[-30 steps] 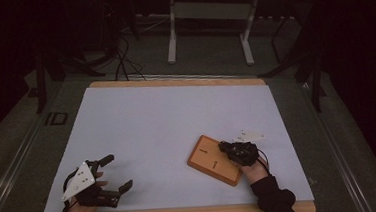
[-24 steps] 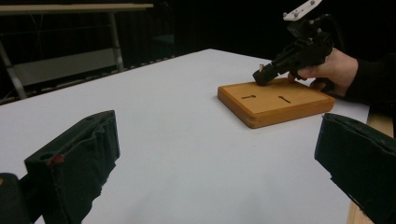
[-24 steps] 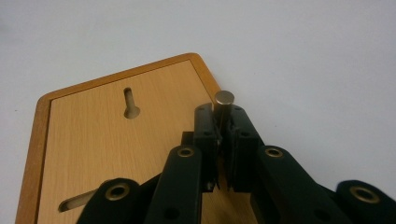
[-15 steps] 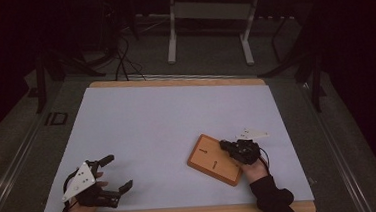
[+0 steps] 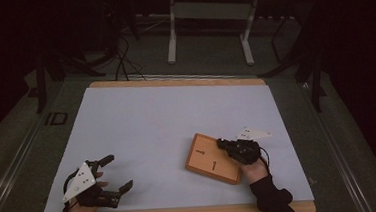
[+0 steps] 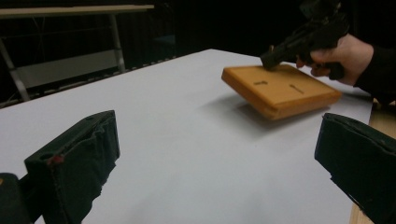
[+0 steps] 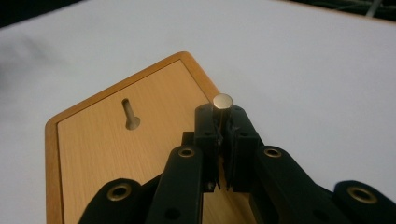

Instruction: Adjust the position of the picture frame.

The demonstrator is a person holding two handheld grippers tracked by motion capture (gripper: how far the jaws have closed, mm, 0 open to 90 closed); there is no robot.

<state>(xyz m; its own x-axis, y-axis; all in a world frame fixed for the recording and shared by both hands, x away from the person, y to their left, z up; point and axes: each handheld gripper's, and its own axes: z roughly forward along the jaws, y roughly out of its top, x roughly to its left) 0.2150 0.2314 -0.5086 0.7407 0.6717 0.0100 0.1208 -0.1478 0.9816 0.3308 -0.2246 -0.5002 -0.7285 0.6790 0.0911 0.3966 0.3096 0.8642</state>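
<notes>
A wooden board [image 5: 214, 159] lies on the white surface [image 5: 167, 122], toward its near right part, and serves here as the landmark. It is a light orange-brown rectangle with rounded corners and a darker rim, set at an angle to the surface's edges. Two keyhole-shaped slots [image 5: 200, 152] are cut into its top face. No brand, label or writing can be read on the board or anywhere else.

The right hand-held gripper [image 5: 223, 144] sits at the board's right edge, its tips over the board's upper right part. In the right gripper view its jaws are closed together on a small metal pin [image 7: 222, 103], a short cylinder with a flat pale end that stands up between the tips, over the board's rim. One slot [image 7: 130, 114] lies to the left of the pin in that view. The person's right hand [image 5: 253, 167] wraps the gripper's body just right of the board, with a dark sleeve behind it.

The left hand-held gripper [image 5: 113, 173] is well to the left of the board, near the surface's front left corner, and its jaws stand wide apart with nothing between them. In the left gripper view the board [image 6: 280, 91] shows beyond the two spread jaws, with its near edge raised slightly off the surface and a shadow beneath. The left hand [image 5: 89, 190] holds that gripper low over the surface.
</notes>
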